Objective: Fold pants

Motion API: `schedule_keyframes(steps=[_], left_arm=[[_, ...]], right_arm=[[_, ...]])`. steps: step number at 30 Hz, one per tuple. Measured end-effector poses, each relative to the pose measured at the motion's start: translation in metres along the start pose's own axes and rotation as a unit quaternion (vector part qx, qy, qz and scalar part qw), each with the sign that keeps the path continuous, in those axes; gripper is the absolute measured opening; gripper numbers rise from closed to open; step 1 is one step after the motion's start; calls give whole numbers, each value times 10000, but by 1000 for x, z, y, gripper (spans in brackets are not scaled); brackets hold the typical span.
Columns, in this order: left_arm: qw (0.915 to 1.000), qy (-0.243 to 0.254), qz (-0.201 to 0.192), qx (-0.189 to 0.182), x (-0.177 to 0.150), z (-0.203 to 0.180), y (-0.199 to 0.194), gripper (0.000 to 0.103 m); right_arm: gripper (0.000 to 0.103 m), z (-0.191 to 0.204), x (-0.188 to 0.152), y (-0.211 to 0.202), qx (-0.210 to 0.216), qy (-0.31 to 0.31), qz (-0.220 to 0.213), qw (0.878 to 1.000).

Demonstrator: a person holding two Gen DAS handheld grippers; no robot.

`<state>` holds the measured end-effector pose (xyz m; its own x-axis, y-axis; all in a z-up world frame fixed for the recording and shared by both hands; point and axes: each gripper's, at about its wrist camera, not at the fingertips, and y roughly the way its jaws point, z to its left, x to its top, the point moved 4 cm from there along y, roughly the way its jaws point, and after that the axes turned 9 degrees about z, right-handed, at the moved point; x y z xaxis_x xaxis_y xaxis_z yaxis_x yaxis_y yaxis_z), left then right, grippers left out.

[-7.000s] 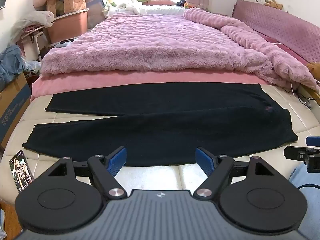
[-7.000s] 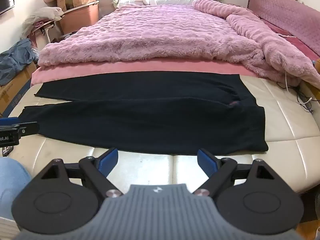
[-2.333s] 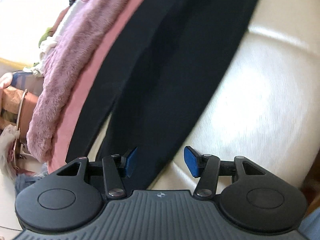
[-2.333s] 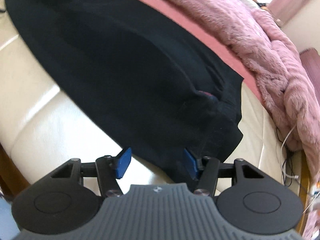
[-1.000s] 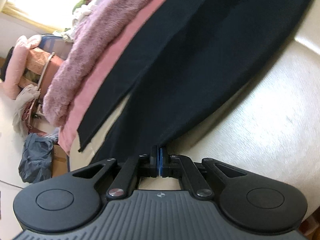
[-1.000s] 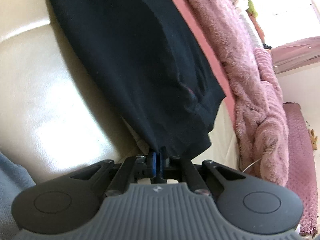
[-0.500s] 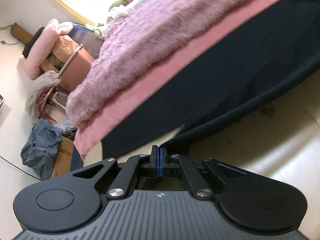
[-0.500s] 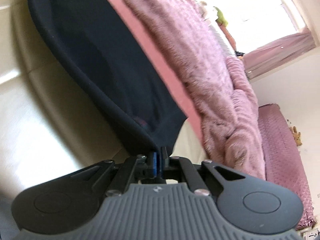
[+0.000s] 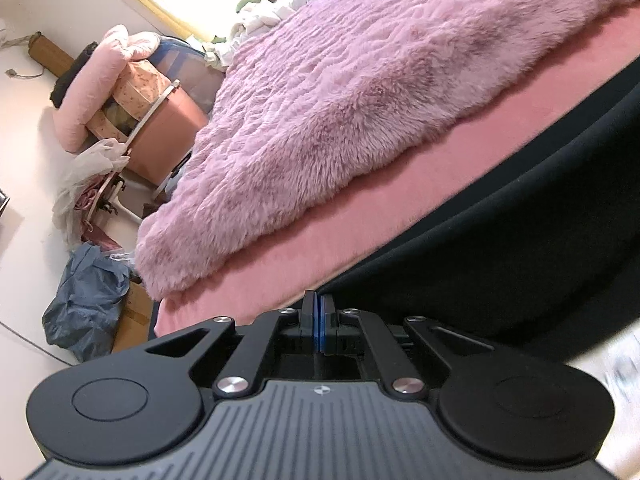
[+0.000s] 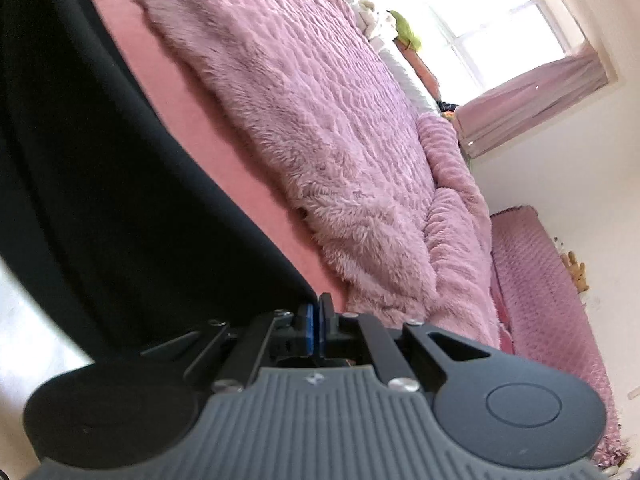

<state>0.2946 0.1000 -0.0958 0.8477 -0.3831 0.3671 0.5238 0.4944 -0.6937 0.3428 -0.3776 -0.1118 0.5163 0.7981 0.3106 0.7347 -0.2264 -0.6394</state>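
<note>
- Left wrist view: left gripper [image 9: 319,300] pinched closed on black pants [image 9: 500,248]; fluffy pink blanket [image 9: 360,80] ahead.
- Right gripper [image 10: 316,302] likewise clamps the pants; window [image 10: 500,8] beyond.

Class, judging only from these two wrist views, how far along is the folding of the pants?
Done: both grippers have a hold. The left gripper and right gripper are each shut on an edge of the black pants, with the cloth running away toward the pink blanket. In hand: carrying that edge across. Left: no finished fold shows, so the lengthwise fold and the later folds remain.
</note>
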Motion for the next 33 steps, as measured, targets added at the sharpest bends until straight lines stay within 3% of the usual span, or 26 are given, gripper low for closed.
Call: schedule_keyframes(steps=[5,11,15,22,26,27,28,29,31,33], left_arm=[[9995,225,214,-5,25,-12,42,0],[9985,200,453,-213,34,-26,83,0],[9980,205,529,-264,36,-34,99,0],[9951,-277,710,-630,29,-36,113,1],[9922,-699,650,-799,26,-28,110,11],[9910,-828,598,-871,27,-26,108,15],[9890,-969,533,-979,27,-23,105,24],[9875,-1061,486,-1059,28,-20,102,30],[9862,-1224,399,-1042,32,-15,94,36],[9855,-1315,230,-1044,36,-13,85,37]], right_arm=[[0,7,23,61,244,143,304,9991],[0,22,25,116,649,371,660,9950],[0,28,26,131,763,409,665,9940],[0,38,23,146,932,496,759,9915],[3,37,24,146,912,736,720,9905],[5,36,24,145,912,809,710,9900],[25,34,24,144,903,883,694,9896],[53,32,25,143,863,972,669,9893],[64,25,26,137,780,1211,512,9883],[64,22,28,131,861,1404,443,9854]])
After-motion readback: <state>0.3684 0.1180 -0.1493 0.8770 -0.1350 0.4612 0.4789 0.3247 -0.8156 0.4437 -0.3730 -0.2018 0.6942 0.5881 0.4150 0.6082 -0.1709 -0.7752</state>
